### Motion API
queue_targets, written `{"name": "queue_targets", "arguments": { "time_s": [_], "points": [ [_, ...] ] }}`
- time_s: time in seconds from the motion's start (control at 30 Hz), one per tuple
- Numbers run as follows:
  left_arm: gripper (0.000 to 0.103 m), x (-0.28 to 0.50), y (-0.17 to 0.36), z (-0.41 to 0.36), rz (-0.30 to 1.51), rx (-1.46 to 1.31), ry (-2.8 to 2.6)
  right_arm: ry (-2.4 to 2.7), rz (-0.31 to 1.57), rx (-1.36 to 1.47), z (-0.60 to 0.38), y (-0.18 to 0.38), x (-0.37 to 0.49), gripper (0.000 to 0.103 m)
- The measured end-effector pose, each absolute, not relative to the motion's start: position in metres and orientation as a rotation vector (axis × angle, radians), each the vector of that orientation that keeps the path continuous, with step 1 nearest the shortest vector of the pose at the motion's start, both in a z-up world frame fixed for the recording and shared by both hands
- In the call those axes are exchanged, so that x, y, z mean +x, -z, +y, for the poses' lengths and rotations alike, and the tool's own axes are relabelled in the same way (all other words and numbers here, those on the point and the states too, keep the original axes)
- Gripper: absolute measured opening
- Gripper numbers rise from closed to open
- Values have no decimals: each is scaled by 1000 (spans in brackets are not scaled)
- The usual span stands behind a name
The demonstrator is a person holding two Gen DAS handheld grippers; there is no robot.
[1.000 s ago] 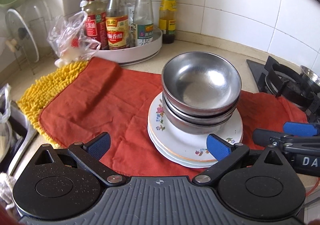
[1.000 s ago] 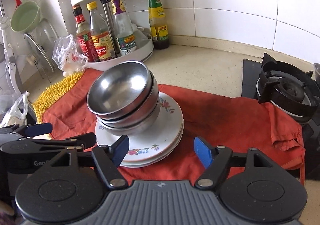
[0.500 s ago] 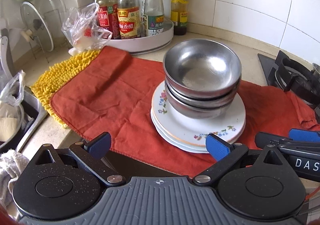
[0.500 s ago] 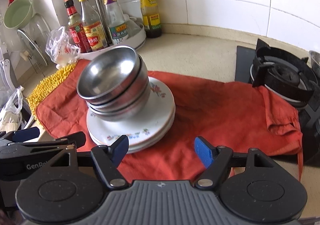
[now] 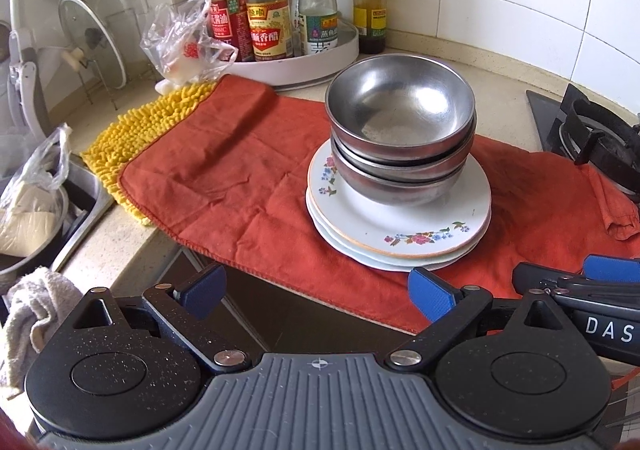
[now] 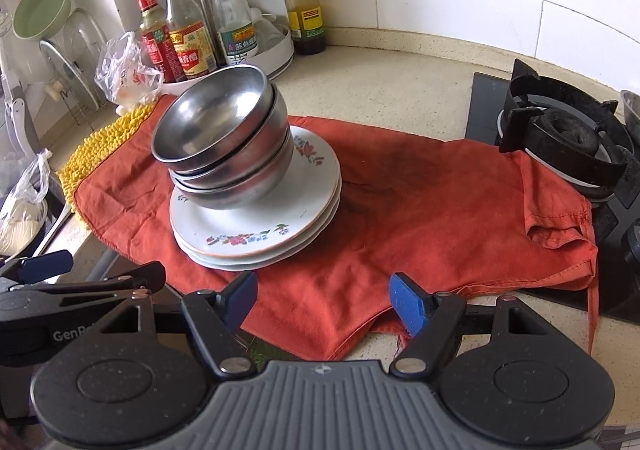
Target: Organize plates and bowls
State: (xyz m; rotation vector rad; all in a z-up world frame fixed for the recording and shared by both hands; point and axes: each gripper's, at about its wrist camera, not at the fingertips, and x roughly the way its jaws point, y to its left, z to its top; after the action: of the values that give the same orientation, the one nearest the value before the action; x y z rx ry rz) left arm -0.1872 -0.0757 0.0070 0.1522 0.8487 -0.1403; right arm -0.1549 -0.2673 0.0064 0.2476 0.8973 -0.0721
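I am holding my left tongs (image 5: 316, 296) and right tongs (image 6: 322, 300) released, empty. Ahead of both, steel bowls (image 5: 400, 130) are sitting stacked on plates (image 5: 400, 226).

Free: red cloth (image 5: 248, 186) left of my bowl stack (image 5: 402, 130), and right of it up to the burner (image 6: 568, 138). Obstacles: bottle turntable (image 5: 304, 62) just behind; sink (image 5: 60, 218) at far left.

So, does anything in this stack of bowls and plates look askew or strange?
Yes. The steel bowls nest unevenly and lean toward the left in the right wrist view. They sit off-centre on the flowered plates, which are themselves slightly staggered. Nothing looks spilled or broken.
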Motion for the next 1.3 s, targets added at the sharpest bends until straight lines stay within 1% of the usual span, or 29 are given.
{"name": "queue_targets", "arguments": {
  "time_s": [0.4, 0.5, 0.67, 0.8, 0.97, 1.3],
  "points": [
    [99, -191, -6, -77, 852, 156, 110, 50, 909, 235, -268, -5, -155, 71],
    [95, -192, -8, -77, 847, 157, 122, 46, 907, 232, -267, -6, -156, 71],
    [94, -194, -12, -79, 846, 177, 115, 42, 900, 225, -266, -8, -157, 71],
    [88, -200, -16, -81, 805, 200, 122, 34, 892, 220, -265, -10, -158, 71],
    [85, -201, -18, -80, 800, 194, 137, 26, 885, 200, -262, -13, -158, 71],
    [84, -204, -19, -80, 787, 207, 134, 24, 883, 185, -260, -14, -157, 71]
  ]
}}
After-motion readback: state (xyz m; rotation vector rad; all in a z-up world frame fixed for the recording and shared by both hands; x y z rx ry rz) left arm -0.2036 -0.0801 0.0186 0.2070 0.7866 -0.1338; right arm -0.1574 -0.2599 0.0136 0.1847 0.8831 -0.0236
